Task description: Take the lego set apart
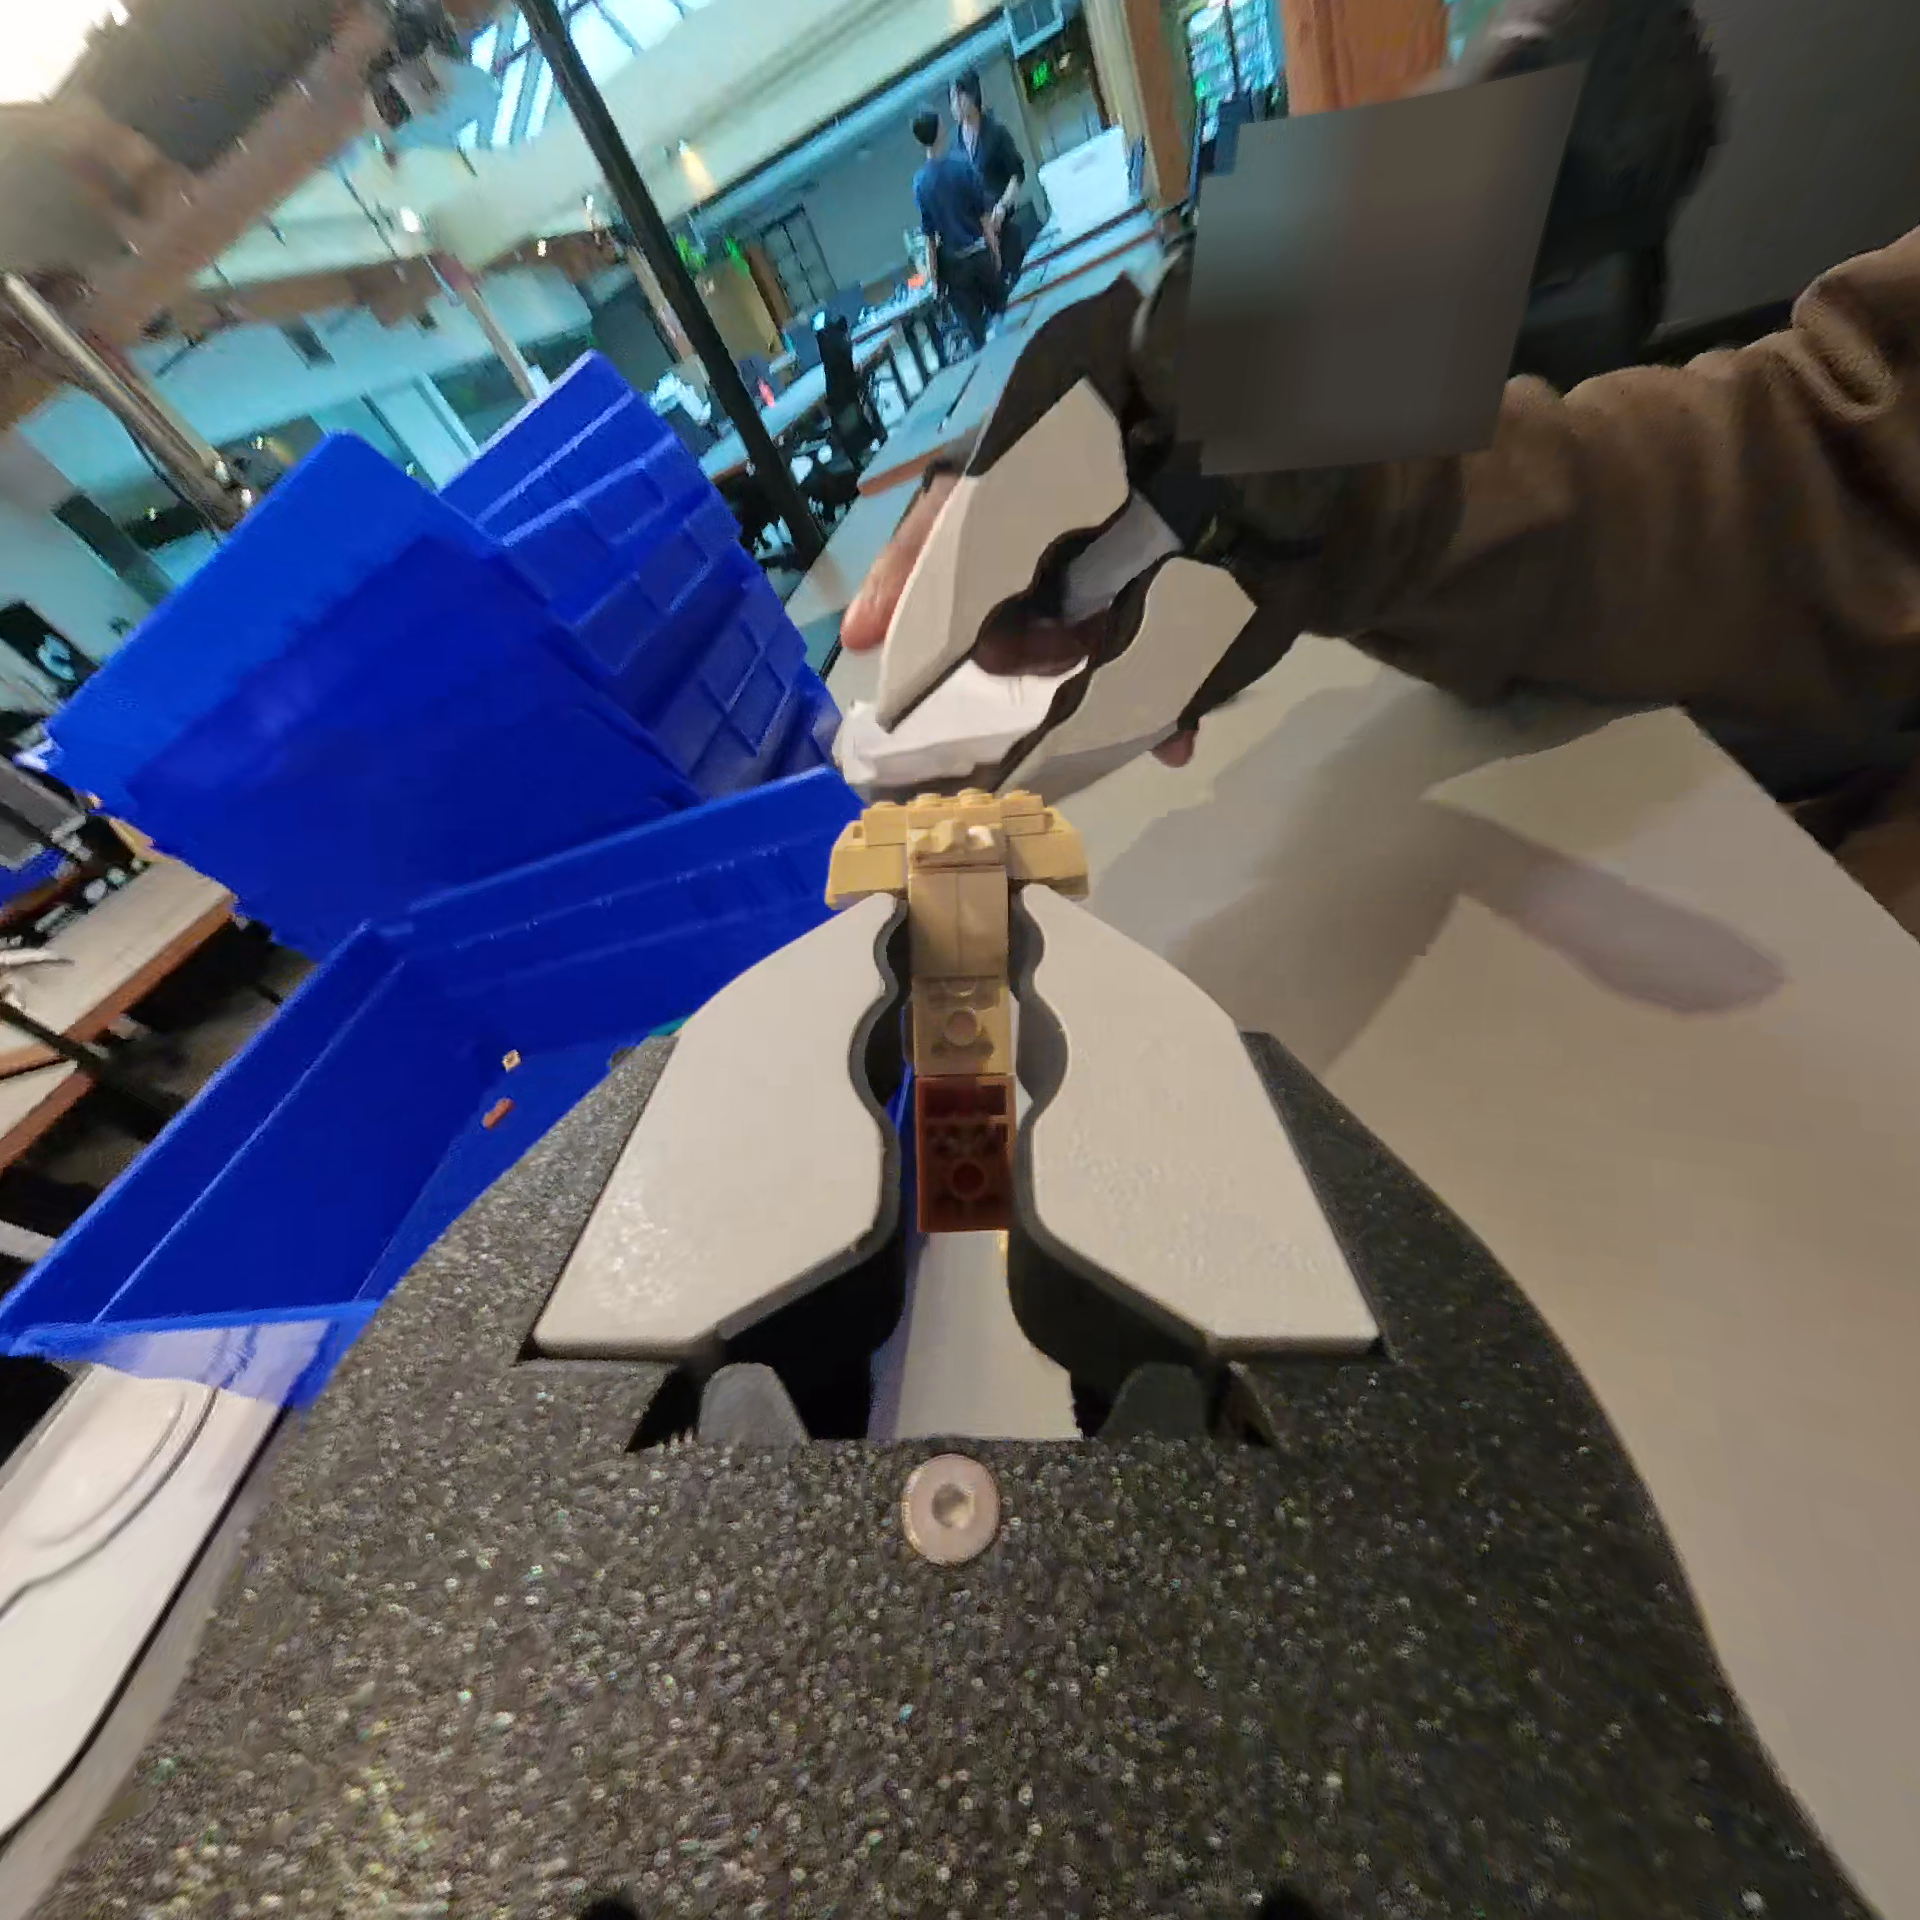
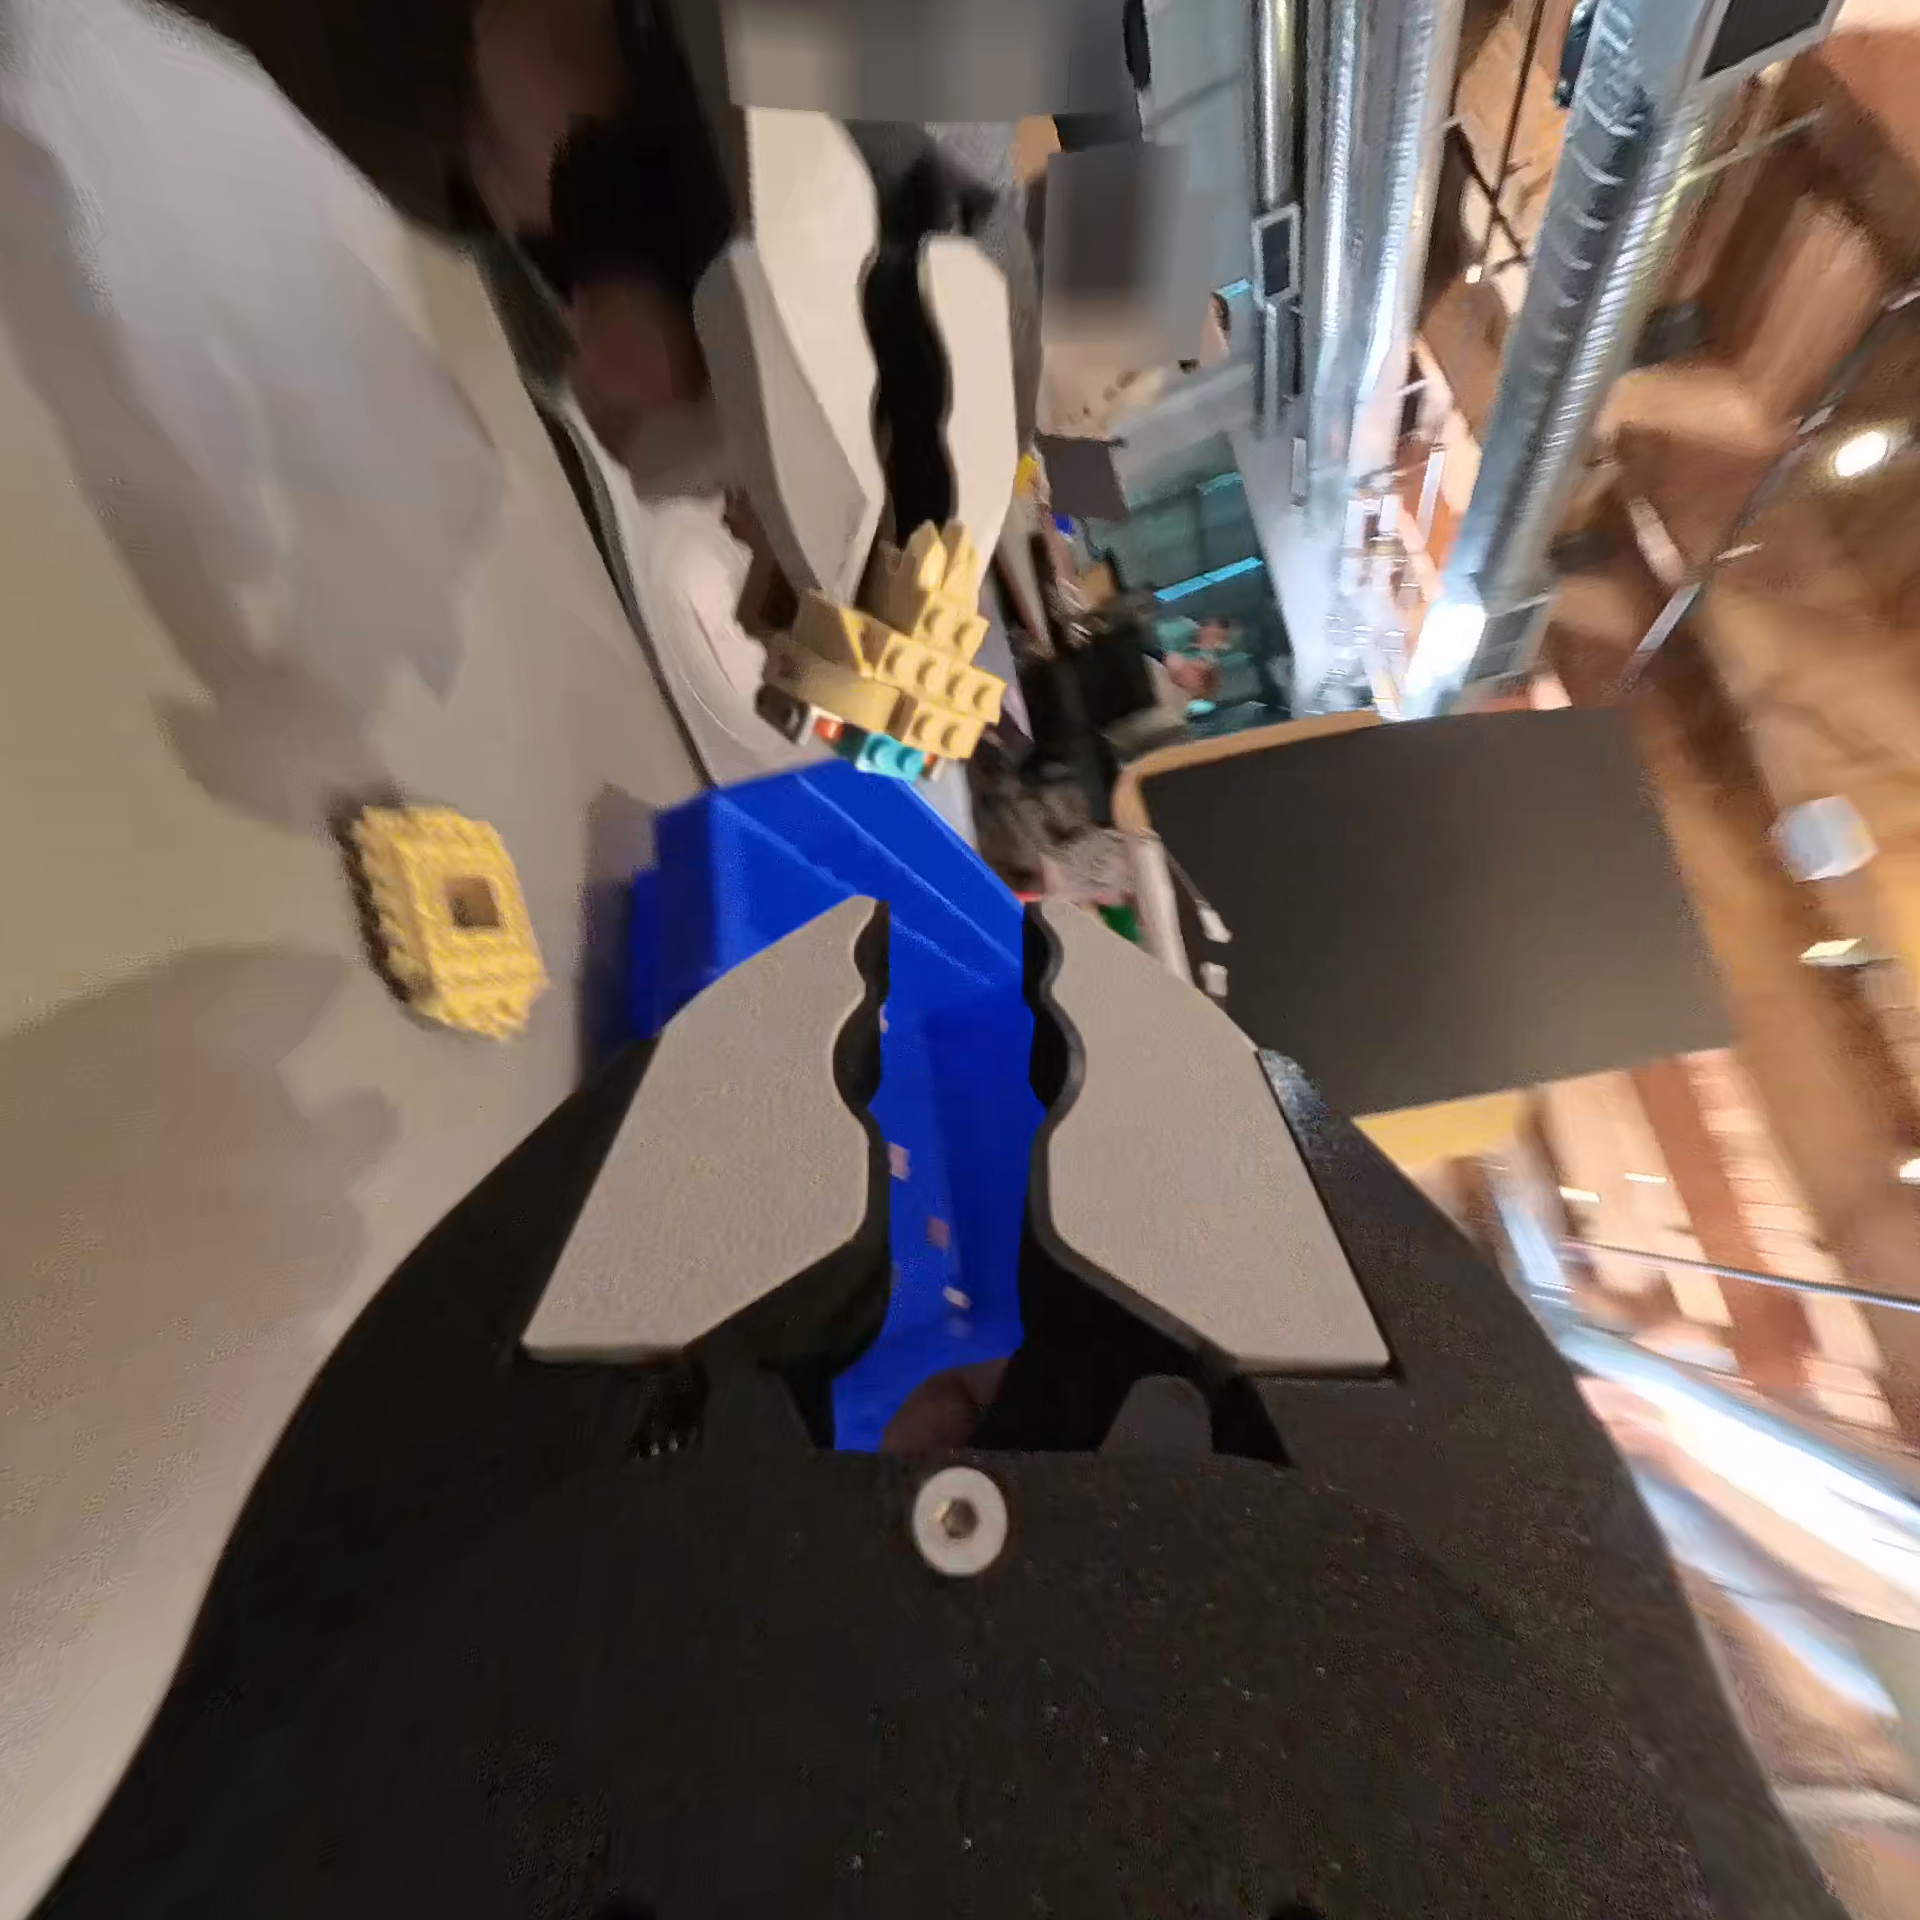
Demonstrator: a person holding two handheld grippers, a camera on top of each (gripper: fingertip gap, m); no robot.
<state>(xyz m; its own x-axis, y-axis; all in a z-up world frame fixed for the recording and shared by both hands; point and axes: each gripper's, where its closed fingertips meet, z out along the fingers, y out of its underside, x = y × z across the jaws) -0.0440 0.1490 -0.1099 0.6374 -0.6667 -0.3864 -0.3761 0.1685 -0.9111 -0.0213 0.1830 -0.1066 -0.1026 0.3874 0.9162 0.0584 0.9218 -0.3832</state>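
Tan brick model (image 1: 958,904) sits clamped between the grey fingers (image 1: 769,1101) of the left hand-held gripper (image 1: 958,914), its narrow stem pressed from both sides, its wider studded top jutting past the fingertips and a dark red-brown brick at its near end. Largest around it is the pale grey bench (image 1: 1558,1195), which fills the right of the left wrist view. On the left stand blue plastic bins (image 1: 416,727), stacked and tilted, with an open blue bin (image 1: 312,1143) nearer that holds a few tiny loose pieces. Farther off over the bench hangs the right hand-held gripper (image 1: 1039,717), held by a hand in a brown sleeve (image 1: 1662,520); its fingers stand apart with nothing between them, above a white crumpled sheet (image 1: 935,717). In the right wrist view the same parted fingers (image 2: 727,1143) frame a blue bin (image 2: 831,862), and beyond them the model (image 2: 904,665) shows a teal and a dark piece at its base. A yellow square brick frame (image 2: 447,925) with a square hole lies alone on the bench (image 2: 156,1143) to the left, blurred. No writing is legible on any of these things.
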